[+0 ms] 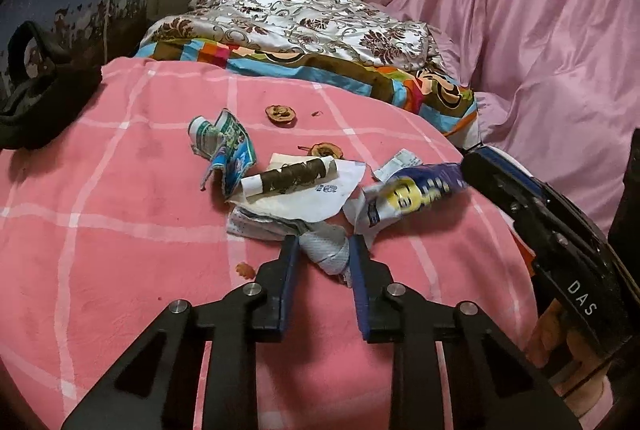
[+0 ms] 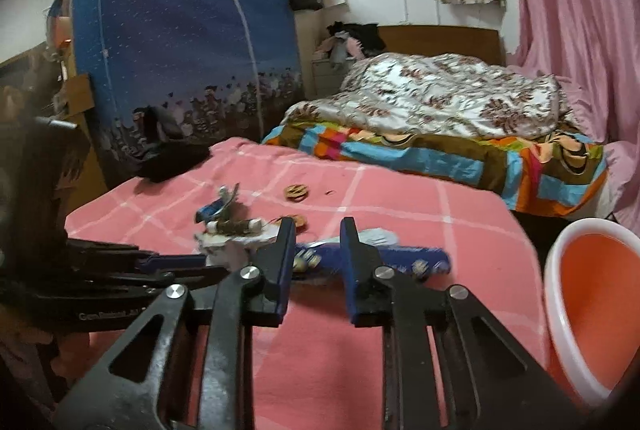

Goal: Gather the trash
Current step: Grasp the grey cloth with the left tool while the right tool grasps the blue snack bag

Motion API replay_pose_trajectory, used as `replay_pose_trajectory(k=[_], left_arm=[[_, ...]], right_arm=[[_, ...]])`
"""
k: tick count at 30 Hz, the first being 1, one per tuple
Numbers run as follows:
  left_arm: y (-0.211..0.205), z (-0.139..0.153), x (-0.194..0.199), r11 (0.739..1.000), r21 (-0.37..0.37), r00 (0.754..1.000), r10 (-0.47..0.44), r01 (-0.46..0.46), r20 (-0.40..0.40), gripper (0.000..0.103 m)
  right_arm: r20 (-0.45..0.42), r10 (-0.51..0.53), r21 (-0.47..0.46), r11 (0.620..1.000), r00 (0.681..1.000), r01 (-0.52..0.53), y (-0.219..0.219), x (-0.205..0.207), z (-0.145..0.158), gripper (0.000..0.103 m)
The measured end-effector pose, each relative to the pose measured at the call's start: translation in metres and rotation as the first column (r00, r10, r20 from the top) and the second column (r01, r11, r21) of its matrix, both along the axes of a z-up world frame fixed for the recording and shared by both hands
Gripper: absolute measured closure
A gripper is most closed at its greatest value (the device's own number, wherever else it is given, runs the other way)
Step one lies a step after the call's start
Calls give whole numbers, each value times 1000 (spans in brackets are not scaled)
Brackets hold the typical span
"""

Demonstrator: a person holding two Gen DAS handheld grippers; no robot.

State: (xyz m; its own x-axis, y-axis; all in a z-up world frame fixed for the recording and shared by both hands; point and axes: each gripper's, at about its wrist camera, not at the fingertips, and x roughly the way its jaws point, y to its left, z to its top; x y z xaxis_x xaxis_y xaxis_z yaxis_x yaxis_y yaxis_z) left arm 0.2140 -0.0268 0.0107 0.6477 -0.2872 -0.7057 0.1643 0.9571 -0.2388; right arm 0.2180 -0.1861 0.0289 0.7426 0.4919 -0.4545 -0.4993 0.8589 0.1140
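Observation:
On the pink checked blanket (image 1: 120, 189) lies a heap of trash. My left gripper (image 1: 324, 246) is shut on a crumpled grey-white tissue (image 1: 326, 256) that fills the gap between its fingers. Past it are a white paper sheet (image 1: 320, 201), a brown-wound roll (image 1: 290, 178) and a green-blue wrapper (image 1: 226, 145). A blue snack wrapper (image 1: 416, 191) with a yellow face looks blurred. My right gripper (image 2: 317, 226) is open, and the blue snack wrapper (image 2: 392, 258) runs across between its fingers. That gripper (image 1: 470, 159) comes in from the right.
Two walnut shell halves (image 1: 281, 114) (image 1: 325, 151) lie farther back. An orange basin (image 2: 554, 270) with a white rim stands at the bed's right. A black bag (image 1: 36, 101) sits at the left edge, with a folded quilt (image 1: 300, 21) behind and a blue fabric wardrobe (image 2: 180, 49) left.

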Motion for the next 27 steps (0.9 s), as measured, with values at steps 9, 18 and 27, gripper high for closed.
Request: replay_pose_trajectory(k=[9,18,27], left_arm=[[17,1,-16,1000,5,1000,7,-7,7,87],[39,3,-35,999,21,999,32,-33,26,87],[46,3,-48,997,26,997,-71,70,17,87]], right_arm=[[-95,15,-35,999,995,-18,7,6,-15,73],[-118,7,-40,999,993,-12,11,3,-11,53],[-47,-20,-68,998,999,17,21,18,3,48]])
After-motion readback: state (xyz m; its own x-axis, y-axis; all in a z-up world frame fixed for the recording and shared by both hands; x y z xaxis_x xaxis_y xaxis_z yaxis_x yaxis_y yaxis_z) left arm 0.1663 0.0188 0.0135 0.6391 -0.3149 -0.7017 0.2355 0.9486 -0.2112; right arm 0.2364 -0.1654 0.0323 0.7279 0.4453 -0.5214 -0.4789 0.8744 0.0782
